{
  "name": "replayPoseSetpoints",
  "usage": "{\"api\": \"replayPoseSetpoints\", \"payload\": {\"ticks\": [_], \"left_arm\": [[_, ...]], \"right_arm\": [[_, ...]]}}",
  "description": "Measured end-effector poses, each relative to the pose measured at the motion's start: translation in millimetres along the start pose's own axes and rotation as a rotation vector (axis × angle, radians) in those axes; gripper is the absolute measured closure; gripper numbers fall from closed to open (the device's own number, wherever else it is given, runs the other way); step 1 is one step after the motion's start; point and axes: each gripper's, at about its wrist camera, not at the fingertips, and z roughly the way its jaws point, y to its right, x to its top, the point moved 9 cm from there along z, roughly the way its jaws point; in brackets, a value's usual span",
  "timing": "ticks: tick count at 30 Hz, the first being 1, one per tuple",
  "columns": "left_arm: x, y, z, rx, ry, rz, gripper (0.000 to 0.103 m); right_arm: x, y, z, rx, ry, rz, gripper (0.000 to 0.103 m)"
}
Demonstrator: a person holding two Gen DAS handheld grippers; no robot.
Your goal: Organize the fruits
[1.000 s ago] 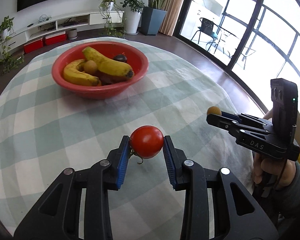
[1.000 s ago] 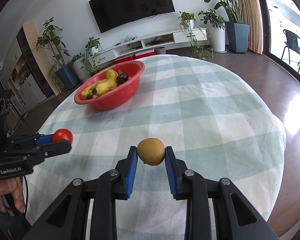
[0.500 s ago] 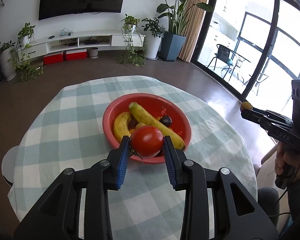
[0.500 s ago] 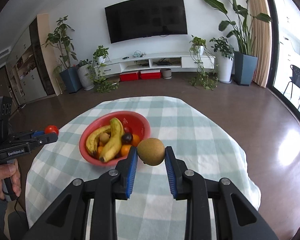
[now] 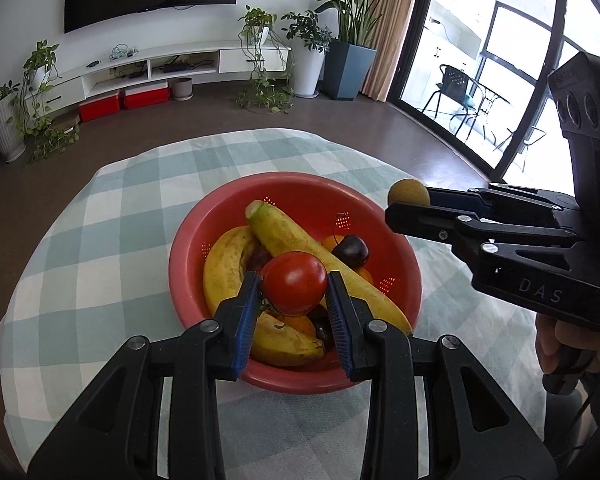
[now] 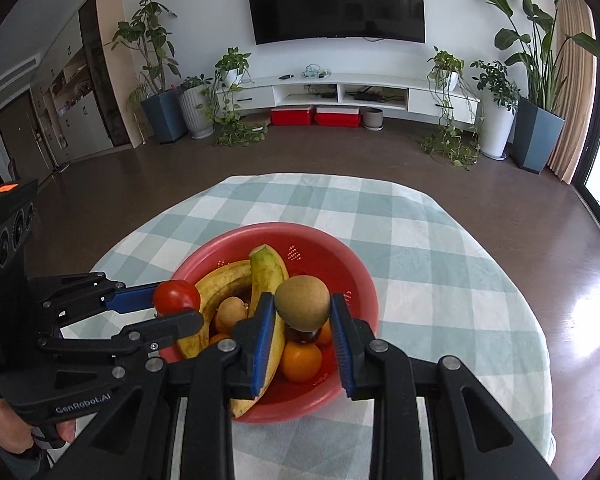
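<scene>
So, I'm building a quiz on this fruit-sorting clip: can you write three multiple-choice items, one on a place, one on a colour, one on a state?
1. Where is the tomato?
A. on the cloth
B. between the left gripper's pads, over the bowl
C. on the floor

2. What colour is the bowl?
A. red
B. white
C. green

3. What state is the right gripper in?
A. open, empty
B. lying on the table
C. shut on the brown fruit

Answers: B, blue pads press both its sides; A, its rim and wall are red; C, the pads clamp the fruit.

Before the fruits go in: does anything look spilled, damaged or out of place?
Nothing stands out. The bowl sits level on the cloth, fruit inside, tomato and brown fruit gripped above it.
</scene>
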Motion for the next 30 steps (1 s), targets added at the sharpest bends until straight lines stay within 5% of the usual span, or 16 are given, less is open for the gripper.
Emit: {"api": "replayPoseSetpoints", "payload": {"ticks": [18,30], "left_arm": [[-3.8,-10.5,40.2,0.016,-0.021,-0.013,0.071],[-3.1,-9.7,16.0,0.028,0.034,-0.034,0.042]], "right_arm": [[-12.3,2.1,44.1,-0.034,-0.075,-0.021,0.073],[-18.6,10.0,35.0,-0.040,-0.065,-0.002,0.061]]}}
